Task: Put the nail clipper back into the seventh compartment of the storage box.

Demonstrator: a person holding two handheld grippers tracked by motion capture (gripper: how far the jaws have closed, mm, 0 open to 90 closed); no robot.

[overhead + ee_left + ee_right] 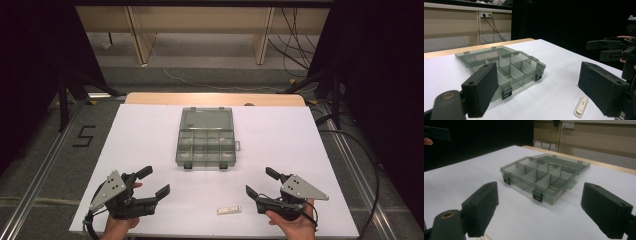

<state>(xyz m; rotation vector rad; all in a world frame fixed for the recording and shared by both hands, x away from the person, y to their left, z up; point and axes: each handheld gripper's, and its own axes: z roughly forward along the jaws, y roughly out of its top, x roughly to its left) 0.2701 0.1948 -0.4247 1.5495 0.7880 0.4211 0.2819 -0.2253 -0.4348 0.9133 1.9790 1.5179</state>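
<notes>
A: High view: two hand-held grippers wait at the near edge of a white table (150, 130). The left gripper (150, 182) sits at seven o'clock, the right gripper (256, 184) at five o'clock. Both have their jaws spread wide, with nothing between them.

B: And the thing nearest them?

A: A small white stick (229, 210) lies flat on the table at six o'clock, between the two grippers and closer to the right one, touching neither. At the table's centre, toward twelve o'clock, stands a smoky clear plastic box (206, 145), lid laid open behind it, its compartments bare as far as can be seen.

B: How would the stick handle?

A: By its look it is light, stiff and smooth-sided, so it could skid on the sheet if nudged. It lies low, leaving little to pinch; I would take it across its narrow width near the middle, jaws coming down from above. What exactly it is, a flash drive or a tag, the pictures are too soft to tell.

B: And the box?

A: Thin hard plastic with two dark latches (537, 195) on the near wall; light enough to slide if bumped, so a drop-in should come from above.
</notes>
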